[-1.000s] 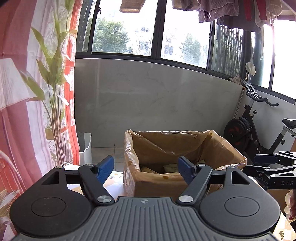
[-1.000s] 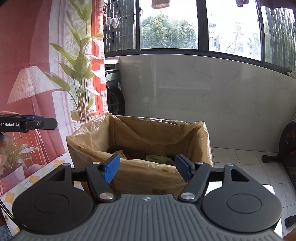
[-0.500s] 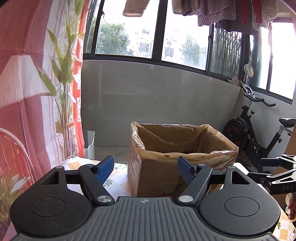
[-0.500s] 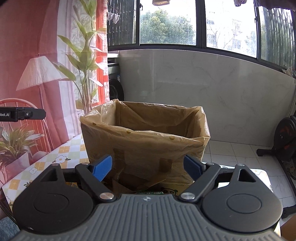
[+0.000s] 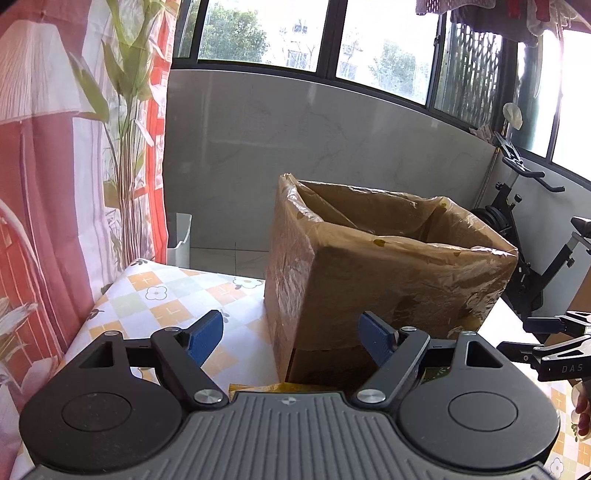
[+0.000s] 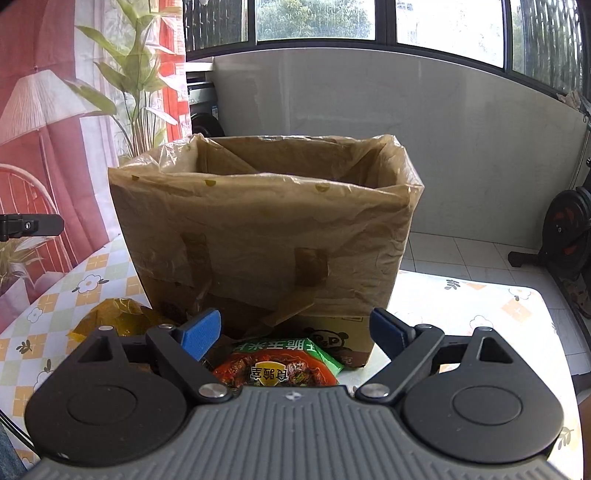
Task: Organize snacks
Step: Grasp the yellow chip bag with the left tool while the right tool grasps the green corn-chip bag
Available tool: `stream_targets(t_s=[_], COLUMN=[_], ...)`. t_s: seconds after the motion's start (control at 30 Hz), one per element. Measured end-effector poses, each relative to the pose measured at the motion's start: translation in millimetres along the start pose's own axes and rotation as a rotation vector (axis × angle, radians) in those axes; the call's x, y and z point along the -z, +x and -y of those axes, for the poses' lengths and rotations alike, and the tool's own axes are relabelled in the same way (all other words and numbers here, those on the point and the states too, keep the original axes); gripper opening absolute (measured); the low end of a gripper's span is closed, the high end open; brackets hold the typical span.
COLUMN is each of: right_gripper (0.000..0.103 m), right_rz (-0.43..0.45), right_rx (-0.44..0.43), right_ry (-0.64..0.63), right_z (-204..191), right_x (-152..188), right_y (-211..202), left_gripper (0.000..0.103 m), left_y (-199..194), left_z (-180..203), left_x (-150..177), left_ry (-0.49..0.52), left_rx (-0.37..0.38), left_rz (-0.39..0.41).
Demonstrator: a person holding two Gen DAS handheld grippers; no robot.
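Ahead of the left tool [image 5: 291, 334], whose jaws have just opened wider on nothing, the lined box [image 5: 388, 273] stands on the worktop [image 5: 155, 295]. Below the right tool [image 6: 295, 334], just opened wide and empty, lies a snack packet [image 6: 279, 363], probably the next pick, touching the box's foot.

We see big windows [image 5: 258, 33] with dark frames, and bright daylight and green trees outside. Under them runs a pale grey wall [image 6: 424, 129]. The floor [image 6: 461, 254] has white tiles. On the left hangs a red and white curtain [image 5: 48, 184] with a lamp picture, beside a tall green plant [image 5: 125, 110]. A black exercise bike [image 5: 532, 236] stands on the right. The table [image 5: 162, 295] wears a flower-check cloth.
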State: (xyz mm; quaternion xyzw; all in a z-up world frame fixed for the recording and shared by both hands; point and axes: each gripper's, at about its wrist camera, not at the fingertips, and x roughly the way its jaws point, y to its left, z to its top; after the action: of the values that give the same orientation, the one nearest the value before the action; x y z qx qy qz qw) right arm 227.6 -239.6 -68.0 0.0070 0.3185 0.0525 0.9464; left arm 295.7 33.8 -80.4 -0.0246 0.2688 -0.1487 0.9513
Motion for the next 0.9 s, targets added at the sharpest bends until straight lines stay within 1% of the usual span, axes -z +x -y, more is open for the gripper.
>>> stream_targets(t_s=[0.1,0.17,0.3,0.37,0.43,0.5,0.57,0.67,0.73,0.87,0.9], right_gripper=[0.09,0.09,0.091,0.092,0.095,0.097,0.098,0.098,0.098,0.097,0.097], right_rz=[-0.044,-0.078,-0.142,-0.157,-0.169,-0.185,-0.2,-0.198,-0.191,-0.18,-0.179], right_rx=[0.001,0.004,-0.037,-0.056,-0.064,-0.071,-0.08,-0.078,-0.075,-0.074,-0.075], right_ry=[0.004,0.0,0.016,0.007,-0.001,0.013,0.048,0.087,0.096,0.087,0.091], right_z=[2.3,2.8,2.6,0.8,-1.3,0.4,5.1,11.2,13.4,15.7,16.0], right_x=[8.4,12.8,20.5,22.4,23.3,25.9,30.1,37.4,41.8,54.2,57.0], right_y=[23.2,40.5,73.2,83.9,93.7,99.9,103.2,99.9,93.6,82.0,80.0], left_gripper=[0.083,0.083,0.083,0.083,0.083,0.083,0.083,0.084,0.087,0.092,0.092], left_y=[24.5,41.2,65.3,76.0,87.2,94.2,97.6,97.7,94.8,93.3,93.3], left_z=[-7.9,-9.9,-13.9,-17.5,-21.1,-21.8,-20.4,-21.6,-22.5,-23.6,-21.2], left_x=[9.1,14.8,22.7,26.7,31.7,38.3,45.3,55.2,61.8,73.1,75.6], left_ry=[-0.032,-0.033,-0.031,-0.04,-0.054,-0.042,-0.019,-0.022,-0.011,0.005,0.028], left_rx=[0.008,0.015,0.045,0.055,0.062,0.073,0.088,0.122,0.118,0.126,0.114], left_rz=[-0.044,-0.073,-0.107,-0.131,-0.16,-0.184,-0.207,-0.234,-0.233,-0.273,-0.285])
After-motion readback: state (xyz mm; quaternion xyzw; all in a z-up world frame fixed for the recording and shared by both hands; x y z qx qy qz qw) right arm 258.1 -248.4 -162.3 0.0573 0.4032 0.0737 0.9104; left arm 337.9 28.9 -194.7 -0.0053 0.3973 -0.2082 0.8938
